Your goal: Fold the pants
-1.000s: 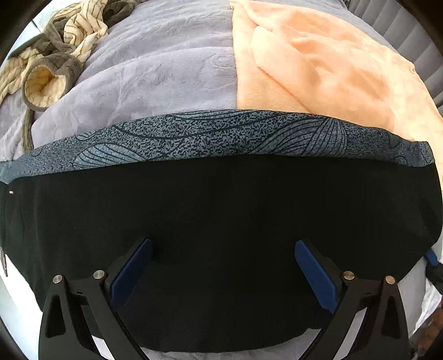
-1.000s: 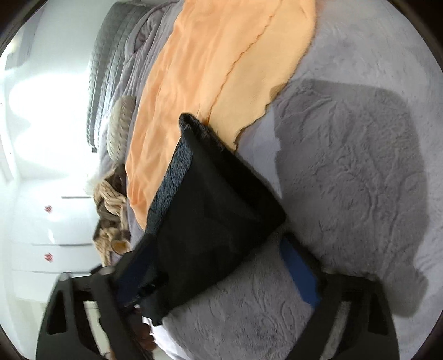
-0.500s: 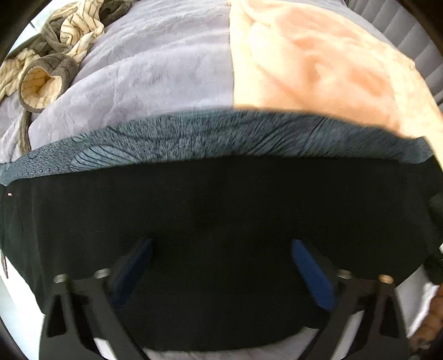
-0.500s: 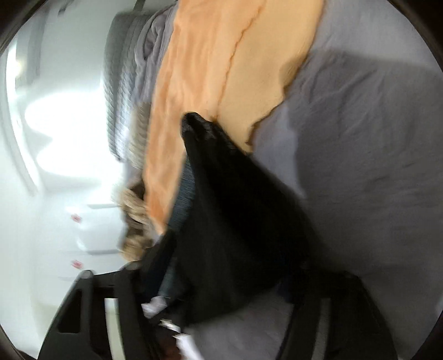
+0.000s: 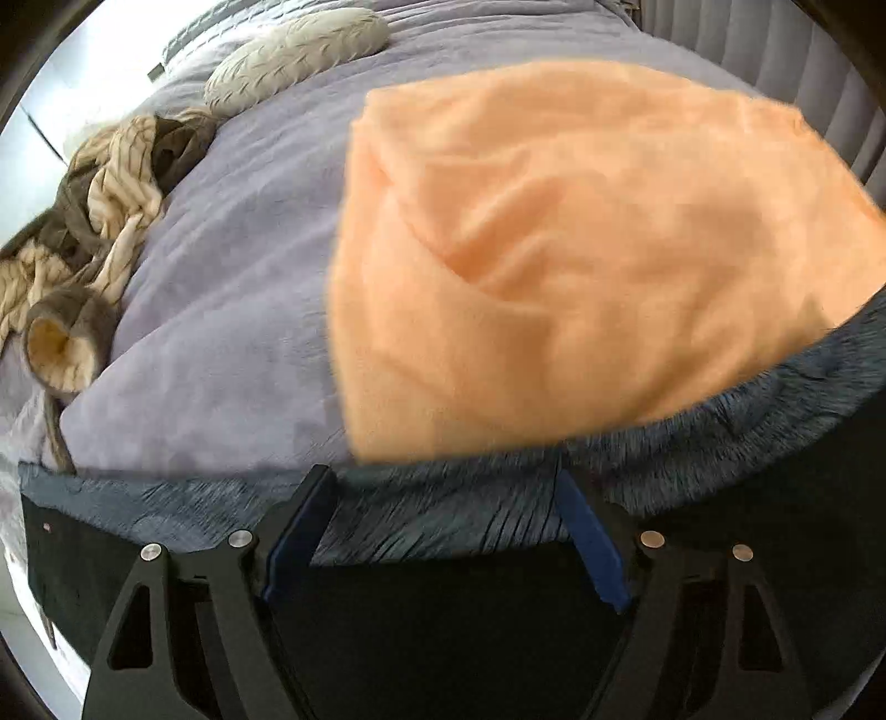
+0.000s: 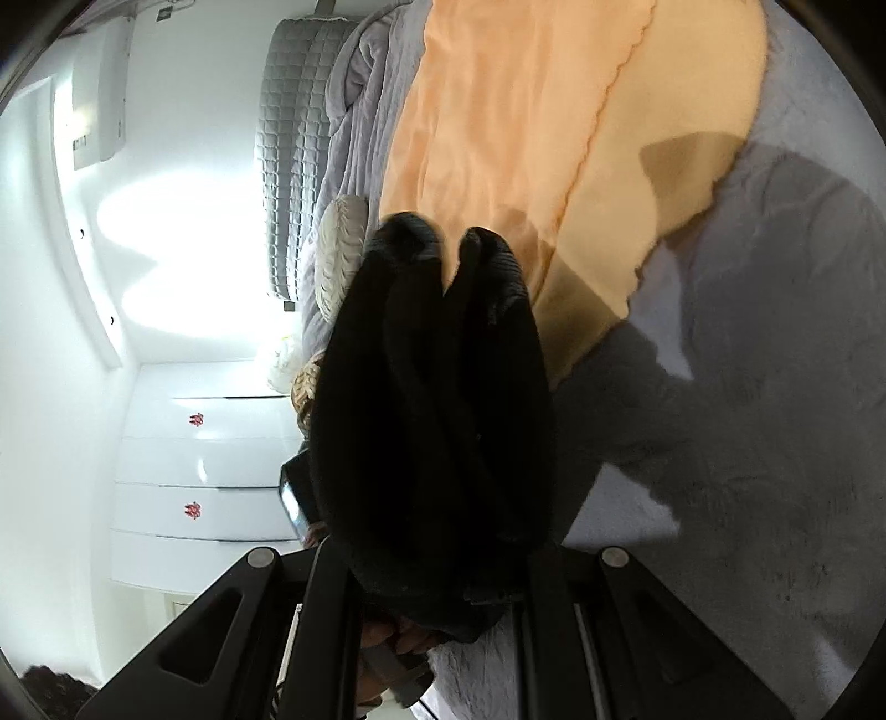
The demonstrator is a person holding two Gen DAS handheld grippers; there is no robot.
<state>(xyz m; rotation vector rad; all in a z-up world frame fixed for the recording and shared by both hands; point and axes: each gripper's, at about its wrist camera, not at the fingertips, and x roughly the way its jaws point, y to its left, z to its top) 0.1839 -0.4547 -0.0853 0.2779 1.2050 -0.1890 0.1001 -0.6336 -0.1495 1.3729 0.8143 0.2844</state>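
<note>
The black pants point(image 5: 443, 637) with a grey patterned waistband point(image 5: 421, 515) lie across the near edge of the bed. My left gripper point(image 5: 443, 531) is open, its blue-padded fingers point(image 5: 590, 537) over the waistband, with the fabric beneath them. My right gripper point(image 6: 437, 559) is shut on a bunched end of the black pants point(image 6: 432, 421) and holds it up off the bed; the cloth hides the fingertips.
A peach blanket point(image 5: 581, 249) lies over the lilac bedspread point(image 5: 232, 310), and shows in the right wrist view point(image 6: 526, 138). A striped beige and brown garment heap point(image 5: 94, 221) and a grey cushion point(image 5: 293, 50) sit far left. White drawers point(image 6: 205, 459) stand beside the bed.
My right gripper closed on the pants' end and lifted it, bunching the fabric. My left gripper moved forward, from over the black cloth to the waistband, and its fingers drew closer together.
</note>
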